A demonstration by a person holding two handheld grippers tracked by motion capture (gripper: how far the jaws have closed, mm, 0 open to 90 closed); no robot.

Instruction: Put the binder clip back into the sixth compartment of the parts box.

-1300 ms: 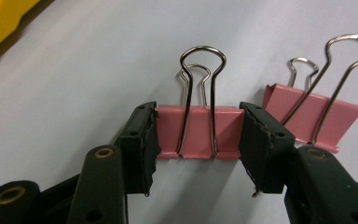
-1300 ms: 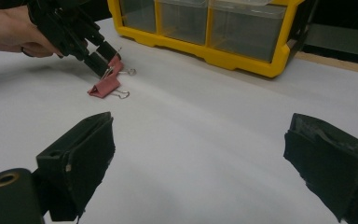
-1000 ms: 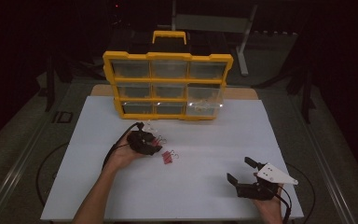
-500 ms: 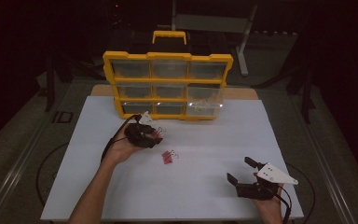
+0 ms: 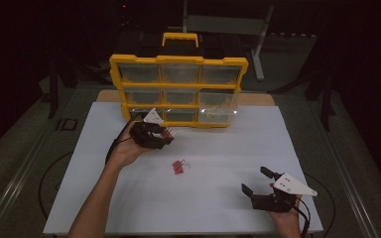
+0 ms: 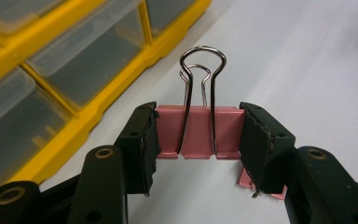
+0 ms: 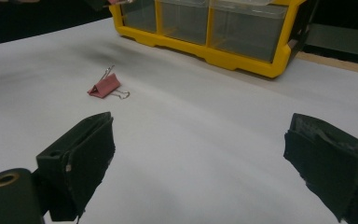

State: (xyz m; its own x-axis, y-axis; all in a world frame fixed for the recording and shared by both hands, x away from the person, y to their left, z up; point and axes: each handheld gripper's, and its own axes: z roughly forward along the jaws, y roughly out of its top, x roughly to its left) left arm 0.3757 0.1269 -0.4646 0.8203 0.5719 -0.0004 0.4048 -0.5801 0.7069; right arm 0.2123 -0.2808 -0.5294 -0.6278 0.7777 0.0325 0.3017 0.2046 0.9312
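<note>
Grippers at work over a white table (image 5: 287, 148): the left gripper (image 5: 164, 137), carried in the person's left hand (image 5: 124, 151), hangs just in front of the bottom row of a yellow drawer cabinet (image 5: 178, 89) with its jaws clenched on a pink binder clip (image 6: 197, 131). In the left gripper view, the 2 black pads press the clip's pink body from either side, and its 2 wire handles stand folded together and point away from the camera, toward bare tabletop. Clear drawers of the cabinet fill the upper left of that view, close beside the held clip.

A second pink binder clip (image 5: 179, 166) lies on the table near its middle, well apart from the cabinet and between the 2 grippers. In the right gripper view it rests on its side with 1 wire handle raised and the other flat on the surface (image 7: 105, 86).

At the table's near right corner, the right gripper (image 5: 260, 181) sits low in the person's right hand (image 5: 290, 223), jaws released and spread wide with nothing between them. A grey 3-cornered plate (image 5: 292, 184) rides on top of it, and another (image 5: 153, 117) on the left gripper.

The cabinet stands upright at the table's far edge, 3 drawers across and 3 rows high, with a yellow carry handle (image 5: 180, 39) on top. The lower right drawer (image 5: 217, 113) appears pulled partly outward. The room beyond the table is dark.
</note>
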